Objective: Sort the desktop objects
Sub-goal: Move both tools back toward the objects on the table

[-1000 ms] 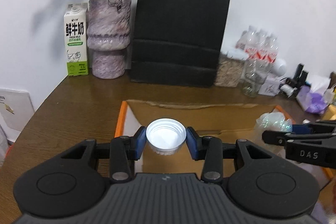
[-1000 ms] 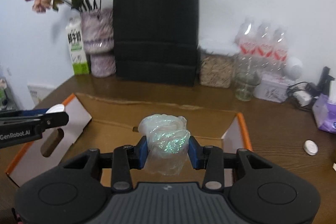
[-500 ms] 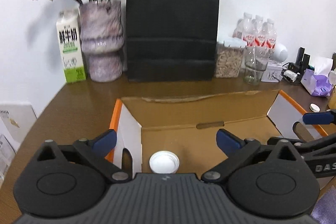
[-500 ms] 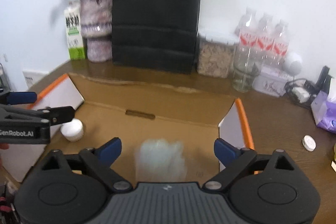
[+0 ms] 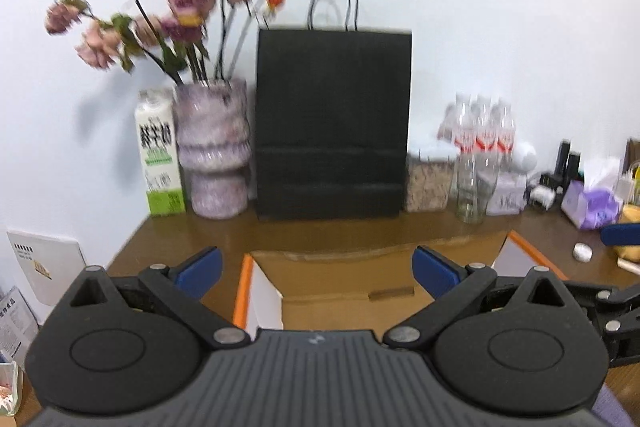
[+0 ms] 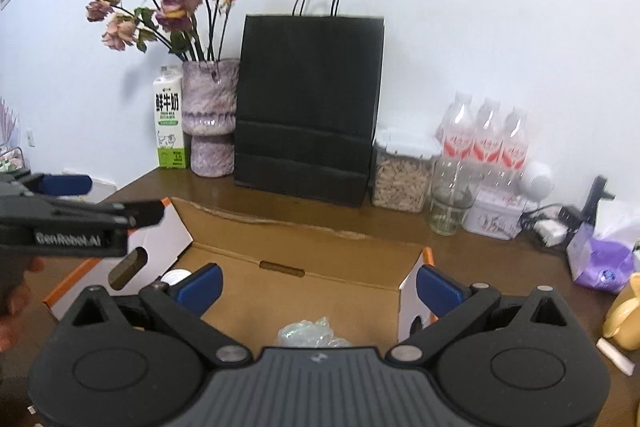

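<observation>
My left gripper (image 5: 318, 269) stands open and empty above the near left end of the cardboard box (image 5: 340, 291). The right gripper (image 6: 320, 289) has nothing between its blue pads, and its jaws are opening. A crumpled clear glittery wrap (image 6: 310, 331) lies on the box floor (image 6: 300, 291) just beyond its body. Near the box's left end sits a white cup (image 6: 176, 275), partly hidden behind a blue pad. The left gripper (image 6: 116, 199) reaches in from the left of the right wrist view. Black fingers (image 5: 612, 301) of the right gripper show at the left wrist view's right edge.
Along the wall stand a milk carton (image 6: 170, 123), a vase of flowers (image 6: 210, 119), a black paper bag (image 6: 308, 107), a grain jar (image 6: 400, 175), water bottles (image 6: 486, 139) and a glass jar (image 6: 450, 203). A purple tissue pack (image 6: 600, 259) and a yellow object (image 6: 624, 315) lie at the right.
Both grippers opened: the white cup and the glittery wrap dropped into the box. Both grippers then drew back and rose, so the box sits lower in each view.
</observation>
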The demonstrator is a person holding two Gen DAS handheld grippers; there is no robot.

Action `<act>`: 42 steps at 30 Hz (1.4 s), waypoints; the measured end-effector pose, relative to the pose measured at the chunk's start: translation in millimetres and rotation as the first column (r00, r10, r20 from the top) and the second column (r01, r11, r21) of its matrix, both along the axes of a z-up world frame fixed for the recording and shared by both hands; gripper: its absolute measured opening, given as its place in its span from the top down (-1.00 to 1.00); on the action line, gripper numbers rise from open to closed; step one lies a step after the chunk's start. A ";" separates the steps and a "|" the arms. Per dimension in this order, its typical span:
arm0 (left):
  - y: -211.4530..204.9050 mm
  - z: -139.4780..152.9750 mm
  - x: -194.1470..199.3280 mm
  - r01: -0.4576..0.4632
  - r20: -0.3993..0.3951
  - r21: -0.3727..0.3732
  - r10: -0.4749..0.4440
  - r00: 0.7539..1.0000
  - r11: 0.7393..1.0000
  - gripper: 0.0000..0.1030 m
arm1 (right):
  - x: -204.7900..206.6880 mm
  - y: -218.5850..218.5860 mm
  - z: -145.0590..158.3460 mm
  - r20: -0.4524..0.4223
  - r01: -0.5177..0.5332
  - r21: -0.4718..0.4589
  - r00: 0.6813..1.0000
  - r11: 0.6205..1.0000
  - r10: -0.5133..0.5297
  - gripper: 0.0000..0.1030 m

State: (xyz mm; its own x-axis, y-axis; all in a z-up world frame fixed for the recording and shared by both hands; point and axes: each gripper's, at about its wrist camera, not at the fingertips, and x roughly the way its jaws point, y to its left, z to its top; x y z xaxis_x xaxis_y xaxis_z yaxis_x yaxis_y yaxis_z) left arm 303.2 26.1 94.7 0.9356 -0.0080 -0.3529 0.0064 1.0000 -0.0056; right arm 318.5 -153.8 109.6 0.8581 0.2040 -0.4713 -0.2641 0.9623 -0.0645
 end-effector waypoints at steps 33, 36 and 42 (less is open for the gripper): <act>22.7 -45.4 -235.8 -0.142 -0.033 -0.081 0.140 0.990 0.987 -1.00 | -242.4 -62.5 -32.8 0.068 -0.062 0.122 0.996 0.991 0.054 -1.00; 15.9 -63.1 -240.0 -0.134 -0.086 -0.072 0.128 0.988 0.988 -1.00 | -253.7 -64.1 -55.8 0.039 -0.043 0.133 0.999 0.990 0.038 -1.00; 2.5 -82.2 -241.0 -0.107 -0.153 -0.046 0.099 0.983 0.993 -1.00 | -259.8 -60.5 -92.6 -0.032 -0.031 0.138 0.999 0.990 0.036 -1.00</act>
